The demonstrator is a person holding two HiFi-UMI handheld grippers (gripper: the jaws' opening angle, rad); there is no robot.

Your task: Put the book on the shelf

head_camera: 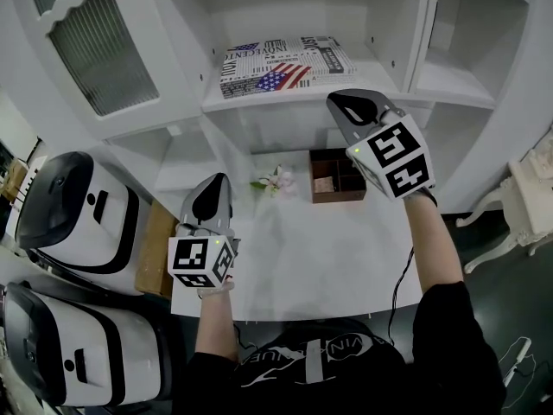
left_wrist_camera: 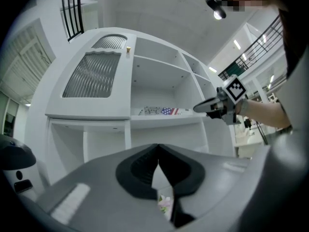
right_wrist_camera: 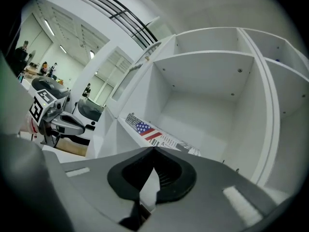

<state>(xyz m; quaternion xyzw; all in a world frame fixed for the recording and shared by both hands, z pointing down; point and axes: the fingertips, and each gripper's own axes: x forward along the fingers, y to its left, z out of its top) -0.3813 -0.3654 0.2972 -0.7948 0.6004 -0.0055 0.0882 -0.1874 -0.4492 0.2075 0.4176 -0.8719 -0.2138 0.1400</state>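
Note:
The book (head_camera: 285, 66), with a newsprint cover and a US flag on it, lies flat on the white shelf (head_camera: 302, 98). It also shows in the left gripper view as the book (left_wrist_camera: 161, 111) and in the right gripper view as the book (right_wrist_camera: 154, 133). My right gripper (head_camera: 339, 102) hangs just in front of the shelf edge, right of the book, shut and empty; its jaws (right_wrist_camera: 153, 150) meet at the tip. Lower down, over the table's left side, my left gripper (head_camera: 218, 180) is shut with nothing in it.
A brown compartment box (head_camera: 337, 175) and a small flower sprig (head_camera: 275, 181) sit at the back of the white table (head_camera: 328, 258). Two white-and-black machines (head_camera: 69, 214) stand at the left. A ribbed-glass cabinet door (head_camera: 95, 50) is up left, with open shelf bays (head_camera: 458, 67) to the right.

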